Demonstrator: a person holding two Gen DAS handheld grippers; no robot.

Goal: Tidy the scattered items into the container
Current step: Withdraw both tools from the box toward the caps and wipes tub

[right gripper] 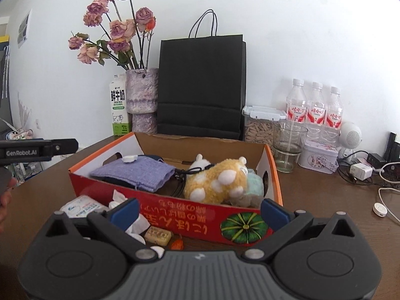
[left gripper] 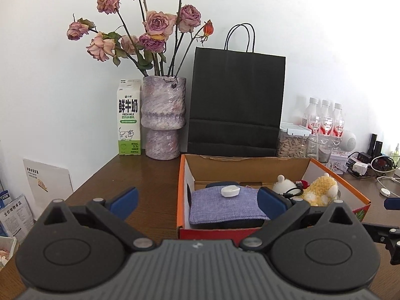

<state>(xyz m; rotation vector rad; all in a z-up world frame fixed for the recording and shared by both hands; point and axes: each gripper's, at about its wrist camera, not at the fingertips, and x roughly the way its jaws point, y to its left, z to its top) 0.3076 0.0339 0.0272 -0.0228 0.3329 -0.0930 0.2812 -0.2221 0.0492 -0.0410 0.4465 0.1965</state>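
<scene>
An orange and red cardboard box [left gripper: 183,175] [right gripper: 175,207] stands on the brown table. Inside lie a purple cloth pouch [left gripper: 225,207] [right gripper: 135,172] with a small white device [left gripper: 230,191] [right gripper: 129,159] on it, a yellow plush toy [left gripper: 318,190] [right gripper: 217,181], a white plush [left gripper: 283,183] and a black cable [left gripper: 292,192]. In front of the box lie a tissue pack [right gripper: 80,206], crumpled tissue [right gripper: 137,225], a wrapped biscuit [right gripper: 158,235] and a small orange piece [right gripper: 176,245]. My left gripper [left gripper: 198,201] is open at the box's left wall. My right gripper [right gripper: 200,210] is open before the box.
Behind the box stand a milk carton [left gripper: 128,117], a vase of dried roses [left gripper: 163,117], a black paper bag [left gripper: 236,102], a seed jar [right gripper: 261,125], a glass [right gripper: 287,150], three bottles [right gripper: 315,107] and a tin [right gripper: 317,158]. Chargers and cables [right gripper: 362,172] lie at right.
</scene>
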